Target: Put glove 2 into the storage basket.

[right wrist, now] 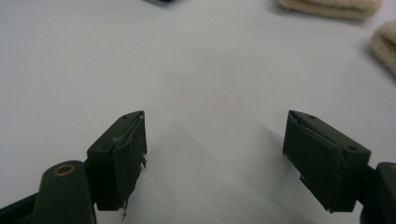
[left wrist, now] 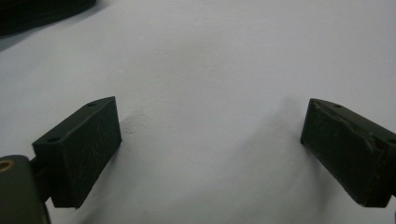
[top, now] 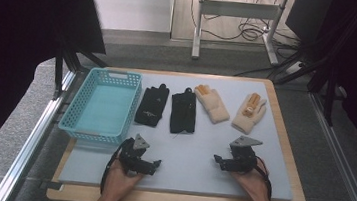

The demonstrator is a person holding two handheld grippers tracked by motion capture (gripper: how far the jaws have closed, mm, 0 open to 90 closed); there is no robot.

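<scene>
Both grippers hover low over the pale blue-grey mat [top: 185, 156], and nothing is in hand. The left gripper [top: 155, 164] has its jaws spread wide with only bare mat between them; the right gripper [top: 217, 160] is the same, jaws well apart and empty. Lined up along the far side of the mat are four gloves: two black gloves, one [top: 152, 105] just beside the turquoise basket [top: 78, 105] and the other [top: 184, 111] next to it, then two cream knitted gloves, one [top: 212, 104] mid-table and one [top: 249, 113] further right, each with something orange lying near its finger end. All four lie flat, apart from each other and well ahead of the jaws. The likely job is sorting gloves into that basket, and it looks barely begun, since the basket sits empty. To do this well, each gripper should come down over a glove's cuff or palm edge, pinch a good fold of fabric rather than skimming the surface, and lift cleanly before swinging left. The black gloves look thin and smooth, so they may slip; the cream ones look thick, soft and fuzzy, easier to bite. The basket is rigid lattice plastic with open-mesh walls. In the right gripper view, cream knit [right wrist: 331, 7] peeks in at the top.
</scene>
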